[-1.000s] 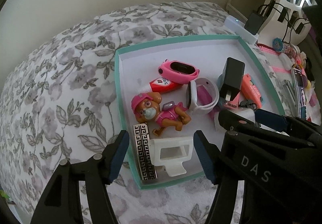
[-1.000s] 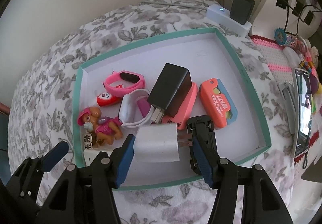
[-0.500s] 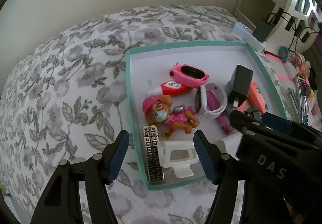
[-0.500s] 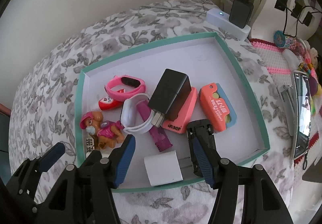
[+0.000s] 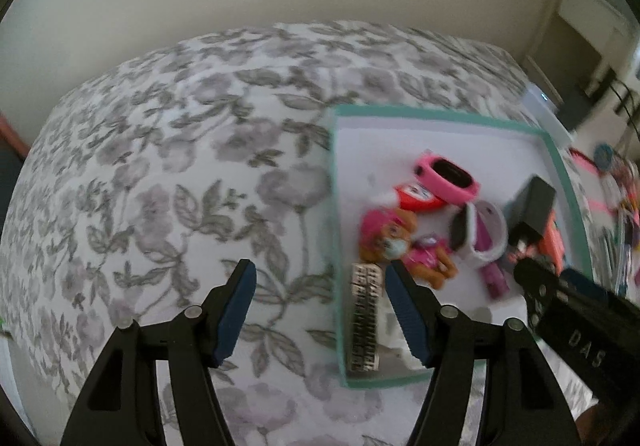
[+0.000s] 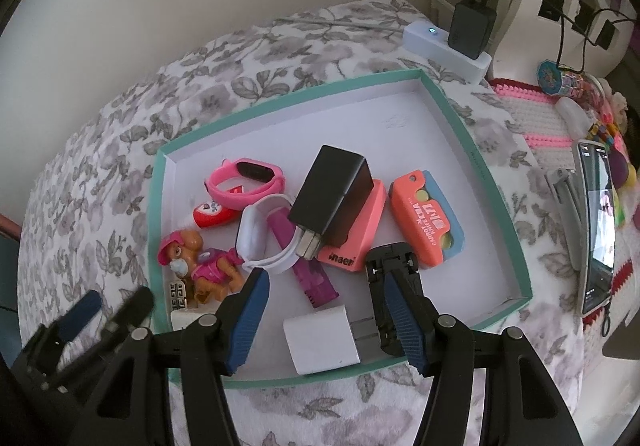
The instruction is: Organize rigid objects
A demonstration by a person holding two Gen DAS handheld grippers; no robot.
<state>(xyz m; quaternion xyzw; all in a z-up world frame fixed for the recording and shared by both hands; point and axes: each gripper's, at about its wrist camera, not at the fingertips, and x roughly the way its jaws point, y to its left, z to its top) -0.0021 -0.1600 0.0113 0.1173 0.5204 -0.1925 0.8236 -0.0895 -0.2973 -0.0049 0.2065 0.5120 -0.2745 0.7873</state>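
The right gripper (image 6: 324,320) hangs over the near edge of the teal-rimmed tray (image 6: 472,149) with its jaws apart and nothing pinched; the white charger cube (image 6: 320,346) lies on the tray floor just below and between its blue pads, apart from both. Only this view shows the tray's right half: a black toy car (image 6: 394,266) upside down at the right pad, a coral eraser case (image 6: 426,217) beyond it, and a black adapter (image 6: 332,197) leaning on a pink block (image 6: 354,230) straight ahead of the claw. A phone (image 6: 596,221) lies far right on the bedspread (image 6: 100,173). The left gripper (image 5: 320,310) has just been opening, with nothing between its jaws; it hovers over the flowered cover at the tray's left wall, its right pad overlapping the tray corner. Its blurred view shows better what sits at that corner: a patterned metal bar (image 5: 364,322) just inside the right pad, with the pink pup figure (image 5: 400,246) ahead of it, the pink watch (image 5: 448,177) farther ahead, and the white band (image 5: 484,234) to the right.
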